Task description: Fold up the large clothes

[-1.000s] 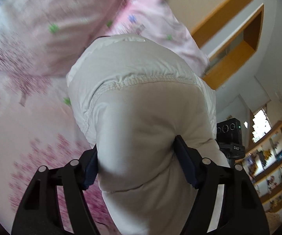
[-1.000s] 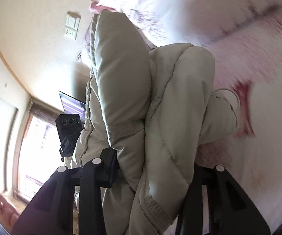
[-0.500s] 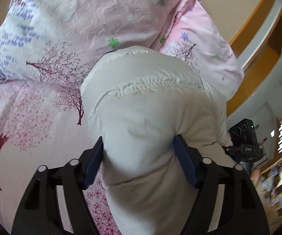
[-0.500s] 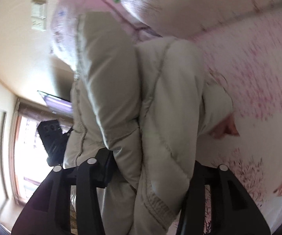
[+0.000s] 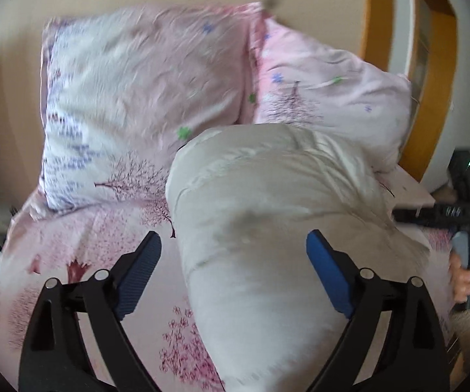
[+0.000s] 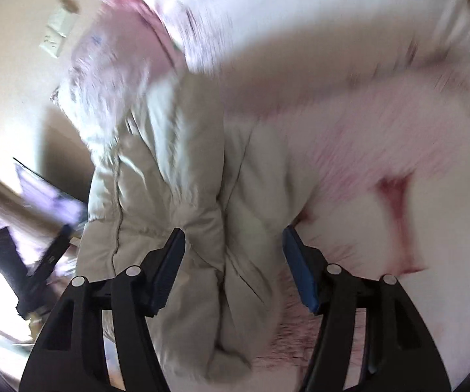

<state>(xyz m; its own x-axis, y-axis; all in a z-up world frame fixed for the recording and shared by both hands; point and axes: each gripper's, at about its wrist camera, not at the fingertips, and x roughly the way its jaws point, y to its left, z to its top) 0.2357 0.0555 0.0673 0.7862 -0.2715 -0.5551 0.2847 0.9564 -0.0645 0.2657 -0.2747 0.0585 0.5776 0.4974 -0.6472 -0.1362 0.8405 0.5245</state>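
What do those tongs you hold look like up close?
Both tongs, left and right, look alike: black plastic frames with cut-out arms and round silver rivets at the joints. Each finger ends in a dark blue ribbed pad. No cables show on them.

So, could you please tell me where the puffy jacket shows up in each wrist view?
Left wrist: the puffy jacket fills centre to lower right, between the open fingers.
Right wrist: it runs down the centre-left.
Shared landmark: the pink floral pillow behind it.
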